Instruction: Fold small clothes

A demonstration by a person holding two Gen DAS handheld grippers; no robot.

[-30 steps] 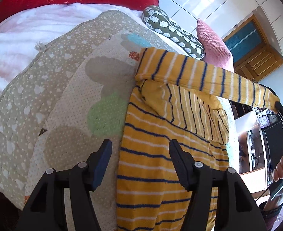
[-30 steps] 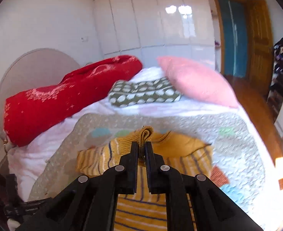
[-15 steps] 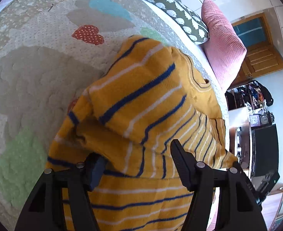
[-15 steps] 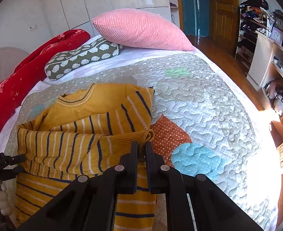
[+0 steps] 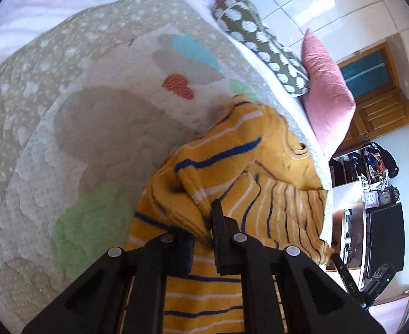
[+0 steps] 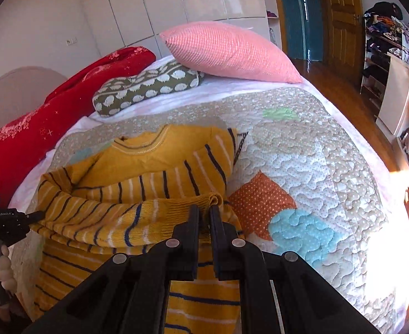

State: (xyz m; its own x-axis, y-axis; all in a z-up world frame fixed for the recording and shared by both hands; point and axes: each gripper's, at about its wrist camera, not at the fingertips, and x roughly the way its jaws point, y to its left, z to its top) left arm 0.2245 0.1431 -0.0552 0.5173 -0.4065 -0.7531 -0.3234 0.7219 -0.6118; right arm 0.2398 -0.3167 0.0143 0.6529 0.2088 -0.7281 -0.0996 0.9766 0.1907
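Observation:
A yellow sweater [image 5: 232,150] with blue and white stripes lies on the patchwork quilt [image 5: 93,139], its neck toward the pillows. My left gripper [image 5: 201,222] is at the sweater's left edge, and its jaws are closing on a bunched fold of fabric that the pads pinch. In the right wrist view one sleeve [image 6: 115,217] is drawn across the sweater [image 6: 154,164] body. My right gripper [image 6: 203,211] is shut on that sleeve's ribbed cuff, low over the sweater's right edge. The left gripper [image 6: 6,220] and a hand show at the far left.
A pink pillow [image 6: 226,50], a green patterned bolster [image 6: 148,86] and a red blanket [image 6: 51,117] lie at the head of the bed. The quilt [image 6: 302,153] stretches to the right of the sweater. Beyond the bed edge are a wooden floor [image 6: 343,91] and shelves [image 6: 394,89].
The right gripper carried the sleeve cuff down and across the sweater body. The left gripper, open before, moved onto the sweater's folded edge and closed on the fabric.

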